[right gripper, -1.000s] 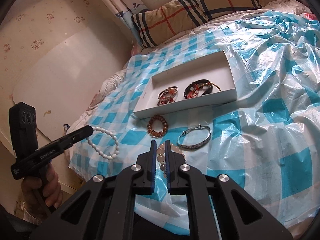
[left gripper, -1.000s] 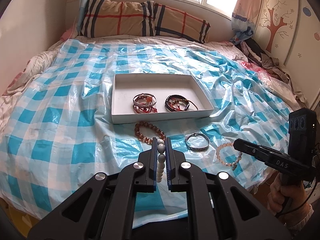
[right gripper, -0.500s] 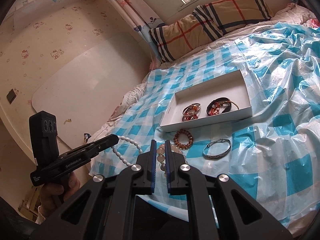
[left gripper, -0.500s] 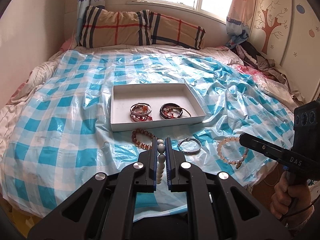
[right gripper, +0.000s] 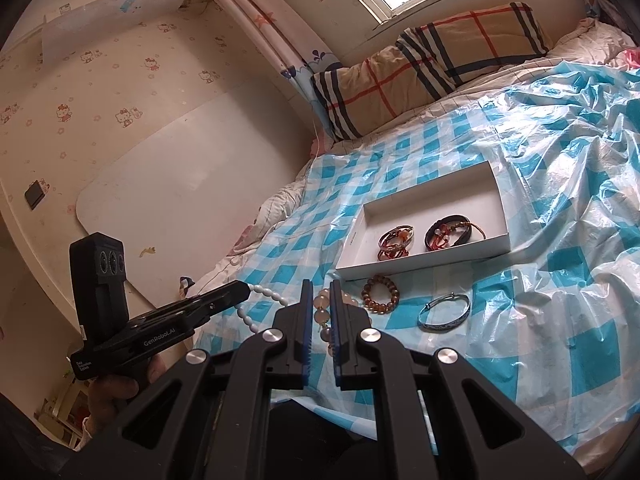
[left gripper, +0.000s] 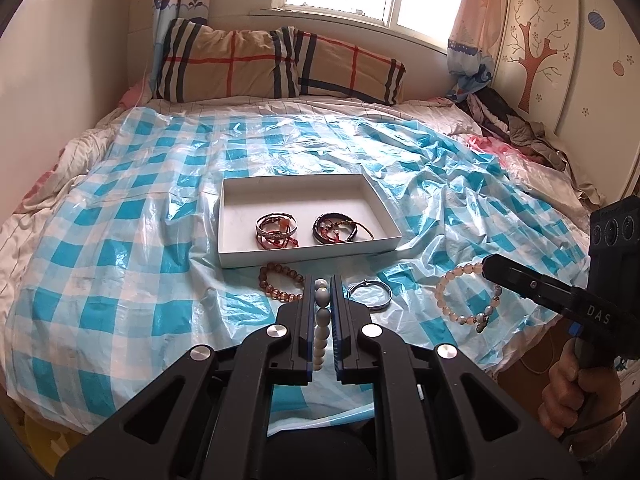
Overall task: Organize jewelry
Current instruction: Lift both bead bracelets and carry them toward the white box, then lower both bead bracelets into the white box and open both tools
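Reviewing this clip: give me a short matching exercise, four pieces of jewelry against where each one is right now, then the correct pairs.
Items
1. white bead bracelet
2. peach bead bracelet
3. silver bangle
4. brown bead bracelet

Places
A. lying on the checked sheet, right in front of the white box
B. clamped in the left gripper
C. lying on the sheet, to the right of the brown beads in the left wrist view
D. clamped in the right gripper

Pairs: 1-B, 2-D, 3-C, 4-A
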`<state>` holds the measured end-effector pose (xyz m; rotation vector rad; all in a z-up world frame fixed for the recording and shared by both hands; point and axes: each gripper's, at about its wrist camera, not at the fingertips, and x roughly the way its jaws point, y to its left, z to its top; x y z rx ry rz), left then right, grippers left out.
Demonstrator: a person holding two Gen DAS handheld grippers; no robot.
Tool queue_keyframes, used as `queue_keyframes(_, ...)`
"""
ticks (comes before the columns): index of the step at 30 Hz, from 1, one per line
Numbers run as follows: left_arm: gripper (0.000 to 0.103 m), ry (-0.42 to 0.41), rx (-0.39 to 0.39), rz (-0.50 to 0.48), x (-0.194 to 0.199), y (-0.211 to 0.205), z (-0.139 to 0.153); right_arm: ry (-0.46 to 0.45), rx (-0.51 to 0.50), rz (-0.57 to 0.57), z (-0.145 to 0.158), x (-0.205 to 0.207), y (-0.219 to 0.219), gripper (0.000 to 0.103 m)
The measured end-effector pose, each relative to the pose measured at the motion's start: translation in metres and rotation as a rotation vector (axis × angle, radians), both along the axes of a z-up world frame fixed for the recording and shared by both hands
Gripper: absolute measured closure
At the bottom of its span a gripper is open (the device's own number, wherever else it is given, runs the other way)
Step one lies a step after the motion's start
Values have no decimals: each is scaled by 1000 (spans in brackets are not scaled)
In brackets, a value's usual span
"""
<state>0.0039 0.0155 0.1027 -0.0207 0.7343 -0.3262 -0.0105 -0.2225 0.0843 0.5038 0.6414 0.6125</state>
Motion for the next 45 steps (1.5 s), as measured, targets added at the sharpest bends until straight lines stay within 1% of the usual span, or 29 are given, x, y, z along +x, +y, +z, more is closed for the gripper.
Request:
queue_keyframes(6,96,8,14,2,6,-3,-4,3,4,9,-3,9,3,94)
queue_keyframes(16,96,5,49,-2,26,-10,-14,20,3,20,-10,29,11,94)
queue_keyframes(27,96,2,56,-5,38,-13,-19,20,12,28,-14,46,18,94)
queue_keyframes(37,96,11,20,-14,80,-15,-26,13,15,7,-18,84,15,94)
queue_keyframes(45,96,16,12,-22,125,-25,-39,32,17,-13,-36,133,13,94)
